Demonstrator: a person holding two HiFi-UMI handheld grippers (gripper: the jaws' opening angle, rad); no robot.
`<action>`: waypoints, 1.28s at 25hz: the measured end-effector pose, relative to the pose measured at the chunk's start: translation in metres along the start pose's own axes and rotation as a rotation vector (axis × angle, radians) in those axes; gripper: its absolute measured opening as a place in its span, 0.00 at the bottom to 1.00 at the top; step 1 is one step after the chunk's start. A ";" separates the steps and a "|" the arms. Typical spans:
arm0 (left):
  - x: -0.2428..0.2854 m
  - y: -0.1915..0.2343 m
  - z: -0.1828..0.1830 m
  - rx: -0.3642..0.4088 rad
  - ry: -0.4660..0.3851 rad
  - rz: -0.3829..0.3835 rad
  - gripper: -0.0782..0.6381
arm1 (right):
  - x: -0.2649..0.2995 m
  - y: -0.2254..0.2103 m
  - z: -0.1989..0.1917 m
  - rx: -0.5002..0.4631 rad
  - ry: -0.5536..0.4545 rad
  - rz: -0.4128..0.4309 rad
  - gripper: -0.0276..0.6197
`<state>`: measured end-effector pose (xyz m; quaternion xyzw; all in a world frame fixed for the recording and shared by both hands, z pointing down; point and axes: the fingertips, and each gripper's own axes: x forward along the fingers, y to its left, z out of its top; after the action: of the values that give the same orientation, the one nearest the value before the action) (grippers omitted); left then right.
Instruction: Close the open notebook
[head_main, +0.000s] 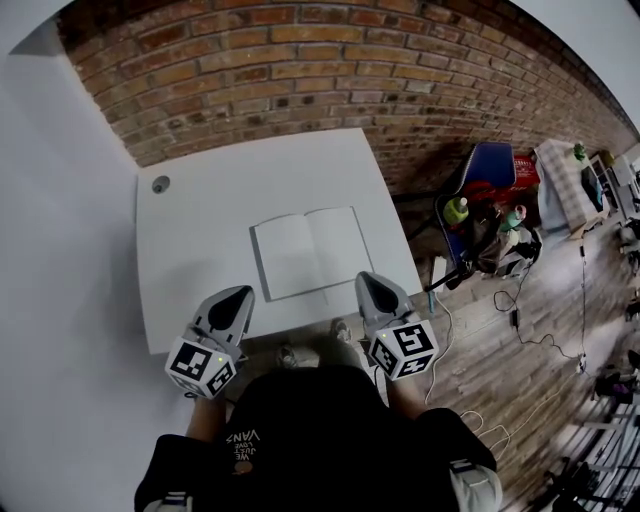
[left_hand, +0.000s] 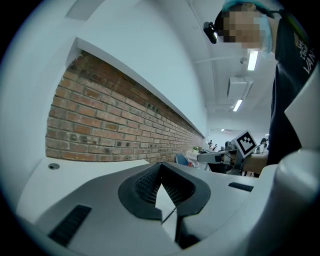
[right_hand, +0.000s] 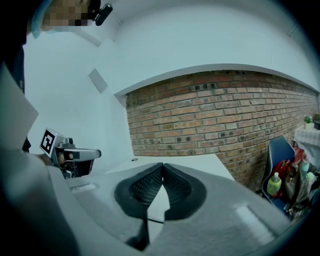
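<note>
In the head view I see the open notebook (head_main: 308, 250) flat on the table (head_main: 190, 230) just ahead, spine pointing away, between the left gripper (head_main: 240, 294) and the nearer right gripper (head_main: 368, 281); the left gripper view, then the right, shows jaws together, empty.

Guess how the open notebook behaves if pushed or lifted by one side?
The notebook lies flat and thin: probably light, likely sliding on the smooth white table if pushed. Pages look like plain paper, so a lifted side probably flops.
</note>
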<state>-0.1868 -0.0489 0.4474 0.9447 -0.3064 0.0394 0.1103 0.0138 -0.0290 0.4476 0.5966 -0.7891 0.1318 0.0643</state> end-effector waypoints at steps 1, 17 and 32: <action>0.001 0.002 -0.001 -0.002 0.003 0.001 0.12 | 0.002 -0.001 0.003 0.002 -0.013 0.000 0.04; 0.062 0.026 0.001 -0.009 0.006 0.101 0.13 | 0.058 -0.072 0.015 0.003 -0.001 0.034 0.04; 0.097 0.045 -0.010 -0.036 0.011 0.226 0.13 | 0.104 -0.104 0.017 -0.072 0.040 0.109 0.04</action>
<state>-0.1349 -0.1376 0.4787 0.9017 -0.4110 0.0512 0.1239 0.0854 -0.1562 0.4715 0.5474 -0.8231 0.1185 0.0944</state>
